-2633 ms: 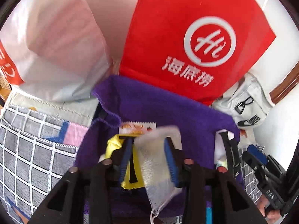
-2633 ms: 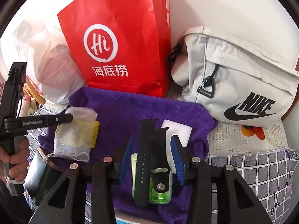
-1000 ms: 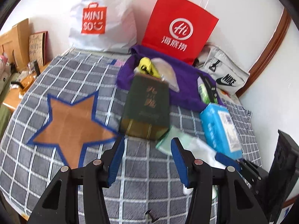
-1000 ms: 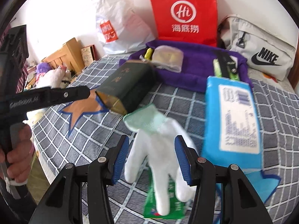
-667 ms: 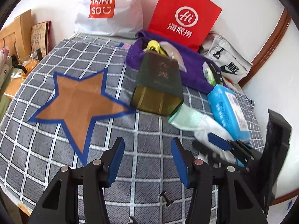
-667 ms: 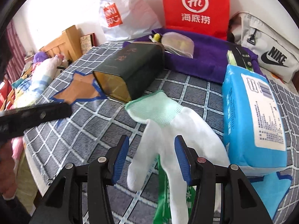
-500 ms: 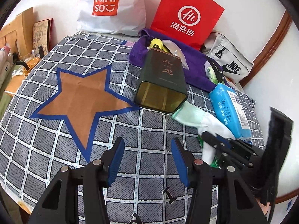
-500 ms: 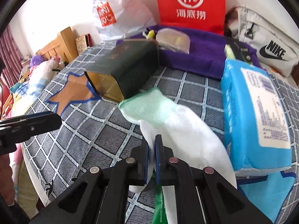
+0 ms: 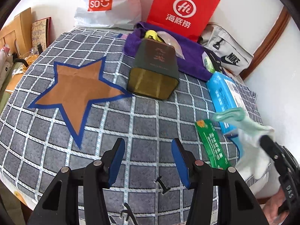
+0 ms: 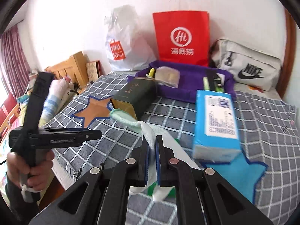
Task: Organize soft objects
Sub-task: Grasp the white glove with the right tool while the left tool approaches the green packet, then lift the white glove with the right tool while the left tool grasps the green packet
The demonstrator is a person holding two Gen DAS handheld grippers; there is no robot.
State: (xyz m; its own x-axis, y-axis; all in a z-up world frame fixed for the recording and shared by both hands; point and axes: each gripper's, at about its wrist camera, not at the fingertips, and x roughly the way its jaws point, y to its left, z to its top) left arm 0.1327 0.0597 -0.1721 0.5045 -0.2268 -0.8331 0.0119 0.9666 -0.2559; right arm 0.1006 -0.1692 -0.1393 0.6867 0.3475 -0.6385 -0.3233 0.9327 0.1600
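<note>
A bed covered by a grey quilt with a white grid [image 9: 146, 116] is carrying everything here. A brown star patch edged in blue [image 9: 78, 90] is lying ahead and left of the left fingers, a dark green rectangular tin [image 9: 155, 69] is lying on its side straight ahead, and beyond it a purple towel [image 10: 189, 82] is spreading. A blue tissue pack [image 10: 217, 120] is sitting ahead and right of the right fingers, with a green flat sachet [image 9: 211, 144] lying near it.

Motion-blurred glove [image 9: 251, 136]; green packet [image 10: 165, 189] mostly hidden beneath it
</note>
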